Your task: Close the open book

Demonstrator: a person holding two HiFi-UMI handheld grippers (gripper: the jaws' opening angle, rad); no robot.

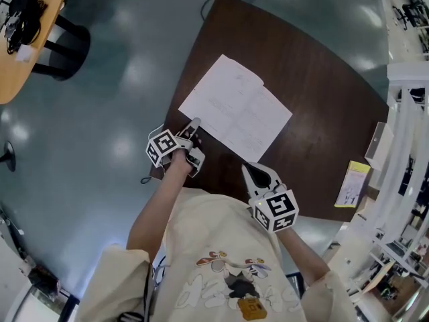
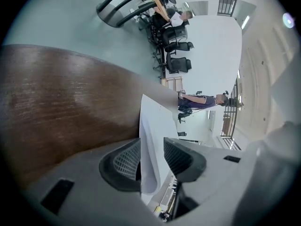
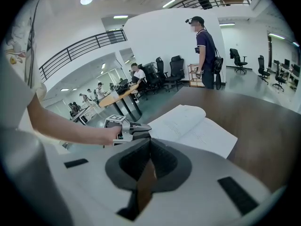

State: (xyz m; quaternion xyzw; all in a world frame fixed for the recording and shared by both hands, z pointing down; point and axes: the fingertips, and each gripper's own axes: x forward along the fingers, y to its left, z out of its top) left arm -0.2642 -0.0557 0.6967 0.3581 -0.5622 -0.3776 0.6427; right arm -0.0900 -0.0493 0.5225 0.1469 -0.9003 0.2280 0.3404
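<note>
Jaws of the left gripper (image 2: 151, 157) stand apart, straddling an edge of the open book (image 1: 234, 109), which lies flat ahead on the tabletop (image 1: 315, 92). Clamp first, then swing that leaf over the spine. Right gripper (image 3: 149, 159): jaws pressed together, empty, book ahead.

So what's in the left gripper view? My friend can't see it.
The left hand-held gripper has a white page edge of the open book standing between its parted jaws. Behind lies the dark brown table, then far-off office chairs.
</note>
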